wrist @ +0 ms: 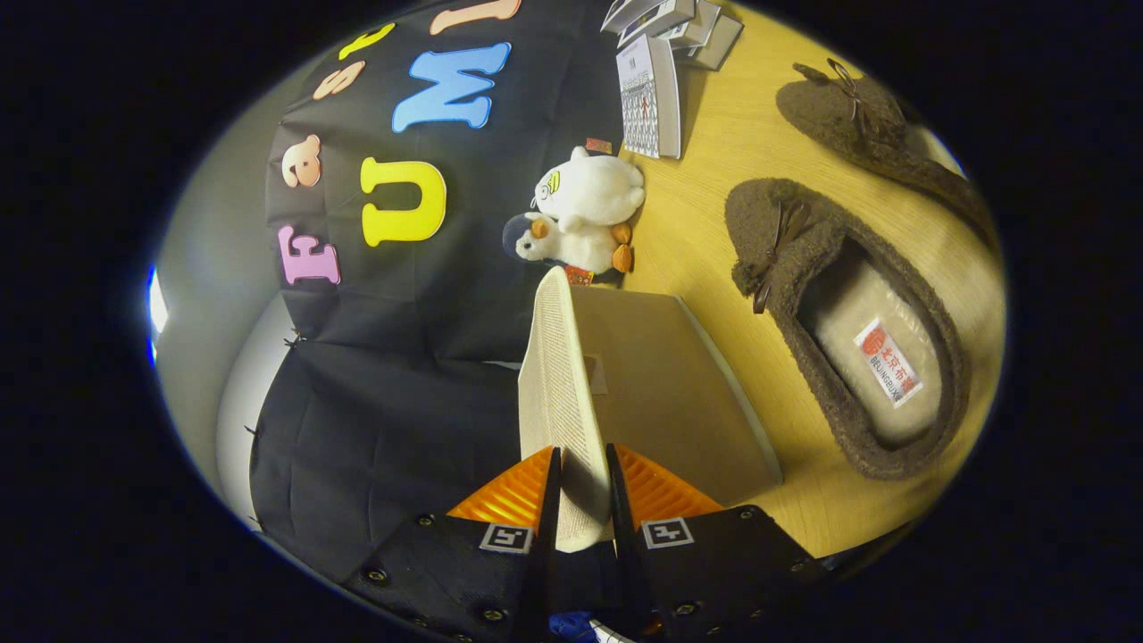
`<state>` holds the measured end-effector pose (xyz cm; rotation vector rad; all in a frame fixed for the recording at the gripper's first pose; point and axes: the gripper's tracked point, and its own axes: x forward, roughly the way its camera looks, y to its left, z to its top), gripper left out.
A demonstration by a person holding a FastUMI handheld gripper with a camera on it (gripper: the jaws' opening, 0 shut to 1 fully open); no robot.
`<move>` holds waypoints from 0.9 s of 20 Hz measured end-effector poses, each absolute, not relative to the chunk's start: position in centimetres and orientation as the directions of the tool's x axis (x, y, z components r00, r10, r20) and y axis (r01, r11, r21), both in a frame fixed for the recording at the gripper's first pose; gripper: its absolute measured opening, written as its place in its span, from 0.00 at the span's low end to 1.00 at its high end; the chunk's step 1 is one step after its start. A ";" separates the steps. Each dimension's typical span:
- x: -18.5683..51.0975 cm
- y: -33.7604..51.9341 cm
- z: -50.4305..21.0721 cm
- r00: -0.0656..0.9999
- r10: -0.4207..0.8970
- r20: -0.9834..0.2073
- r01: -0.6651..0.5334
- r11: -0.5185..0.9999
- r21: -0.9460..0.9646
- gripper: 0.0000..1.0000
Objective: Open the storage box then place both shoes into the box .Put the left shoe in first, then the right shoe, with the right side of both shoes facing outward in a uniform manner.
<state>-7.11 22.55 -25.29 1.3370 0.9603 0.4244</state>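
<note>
My gripper (582, 487) is shut on the white woven lid (554, 384) of the storage box, both fingers pressing its near edge. The lid runs away from the fingers, raised off the beige box (679, 393) that lies beside it on the wooden table (714, 170). Two brown fuzzy shoes with small bows lie on the table past the box. The nearer shoe (848, 339) shows its light insole with a label. The farther shoe (880, 134) lies beyond it.
A white plush toy (585, 214) sits on the table against the black booth wall, just beyond the lid's far end. Several small cardboard cartons (665, 54) stand farther along the wall.
</note>
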 end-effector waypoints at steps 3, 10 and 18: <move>-7.3 22.5 -25.0 0.568 0.750 -0.339 0.239 0.243 0.940 0.30; -6.5 25.1 -24.7 0.563 0.752 -0.343 0.191 0.286 0.939 0.00; -6.2 24.7 -19.7 0.553 0.769 -0.321 0.069 0.342 0.937 0.00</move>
